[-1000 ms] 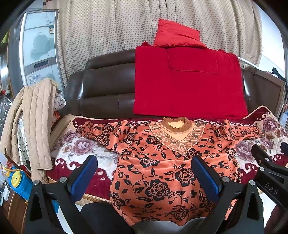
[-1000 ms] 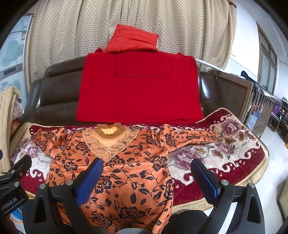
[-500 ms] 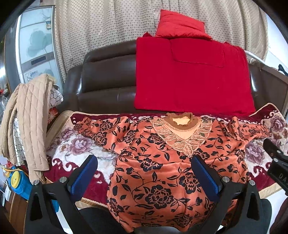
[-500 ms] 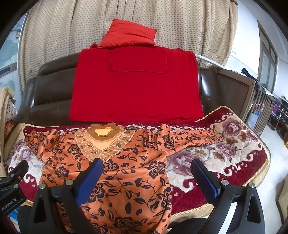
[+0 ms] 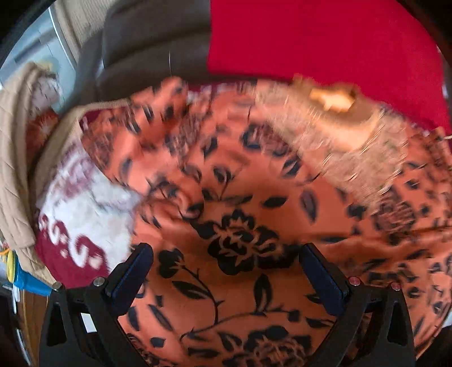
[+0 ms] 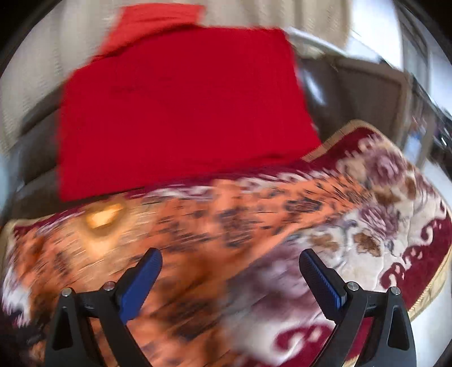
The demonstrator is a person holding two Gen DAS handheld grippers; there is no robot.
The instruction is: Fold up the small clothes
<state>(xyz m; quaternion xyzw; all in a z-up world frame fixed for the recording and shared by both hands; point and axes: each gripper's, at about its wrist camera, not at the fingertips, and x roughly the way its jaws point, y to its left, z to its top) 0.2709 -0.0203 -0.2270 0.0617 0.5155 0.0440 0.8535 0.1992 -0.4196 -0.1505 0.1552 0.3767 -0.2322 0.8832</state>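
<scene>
My left gripper (image 5: 226,271) hangs low over the blouse (image 5: 240,214), its two blue-padded fingers (image 5: 132,278) spread wide with nothing between them but the orange cloth below. I cannot tell whether the pads touch the fabric. The blouse lies flat on the blanket (image 5: 84,197) that covers the sofa seat, black flowers on orange, with the lace collar (image 5: 333,127) at the far right of my left view. A sleeve runs off to the far left, over the white and maroon pattern of the blanket. Both views are smeared by blur, so fine detail is lost.

My right gripper (image 6: 230,276) is just as wide, holding nothing. Its left finger (image 6: 139,285) sits over the right edge of the blouse (image 6: 175,240), and its right finger (image 6: 322,285) over bare blanket (image 6: 395,220). The other sleeve stretches away to the far right across the flowered blanket. The collar (image 6: 103,218) shows at the left of this view.

Behind the blouse a red cloth (image 6: 180,113) hangs down the dark sofa back (image 5: 152,36), with a red cushion (image 6: 158,17) on top of it and a pale curtain (image 6: 36,62) beyond. At the left end of the sofa a beige quilted coat (image 5: 14,158) drapes over the arm.
</scene>
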